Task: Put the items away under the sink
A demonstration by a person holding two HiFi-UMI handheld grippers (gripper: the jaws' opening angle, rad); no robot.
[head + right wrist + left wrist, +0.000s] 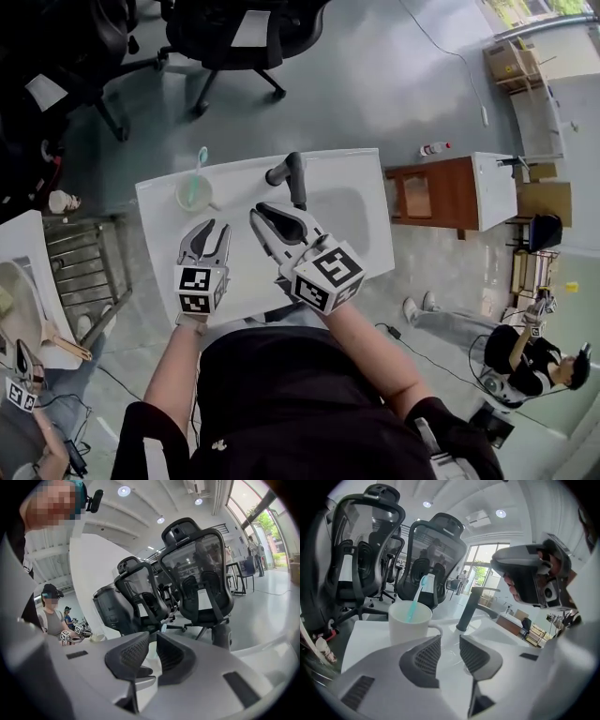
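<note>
A white cup [192, 193] holding a teal toothbrush [200, 159] stands at the back left of the white sink top [244, 281], left of the black faucet [292, 174]. My left gripper [216, 228] hovers just in front of the cup, narrowly open and holding nothing. In the left gripper view the cup [410, 620] and faucet [468, 609] lie beyond the left gripper [450, 651]. My right gripper [258, 216] is beside it, near the faucet's base, jaws nearly together and empty. The right gripper [153, 651] points toward the chairs.
The basin [352, 220] lies right of the faucet. A wooden cabinet [436, 192] stands to the right, with a small bottle [433, 148] on the floor behind it. Black office chairs [234, 37] are beyond the sink. A wire rack [80, 267] sits at the left. Another person [525, 361] crouches lower right.
</note>
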